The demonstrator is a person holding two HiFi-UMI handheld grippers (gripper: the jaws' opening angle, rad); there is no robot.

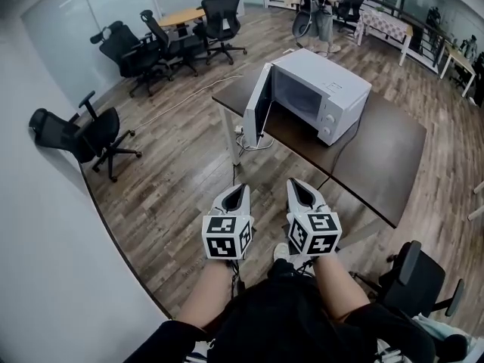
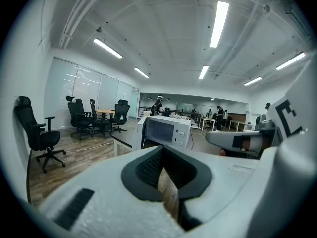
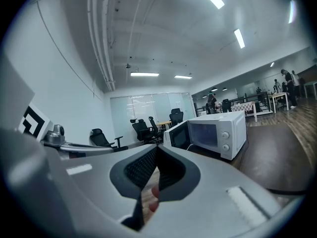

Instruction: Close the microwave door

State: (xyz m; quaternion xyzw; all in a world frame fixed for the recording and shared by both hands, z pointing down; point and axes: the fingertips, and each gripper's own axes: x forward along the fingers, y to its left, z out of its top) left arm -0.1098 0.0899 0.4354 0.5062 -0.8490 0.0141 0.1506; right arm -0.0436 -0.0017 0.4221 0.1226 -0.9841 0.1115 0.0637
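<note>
A white microwave (image 1: 321,89) stands on a dark brown table (image 1: 378,157), and its door (image 1: 257,112) swings open to the left. The left gripper view shows the microwave (image 2: 168,131) ahead with the door (image 2: 140,133) edge-on. In the right gripper view the microwave (image 3: 220,133) and its open door (image 3: 177,135) are also ahead. My left gripper (image 1: 237,190) and right gripper (image 1: 299,184) are side by side over the floor, well short of the table. Both are shut with nothing in them, pointing toward the microwave. From their own cameras the left gripper (image 2: 163,157) and right gripper (image 3: 154,155) show jaws together.
Black office chairs (image 1: 166,40) cluster at the back left, and one chair (image 1: 79,134) is by the white wall. Another chair (image 1: 416,278) is at my right. A cable (image 1: 253,144) hangs off the table's left end. A person (image 1: 321,13) stands far behind.
</note>
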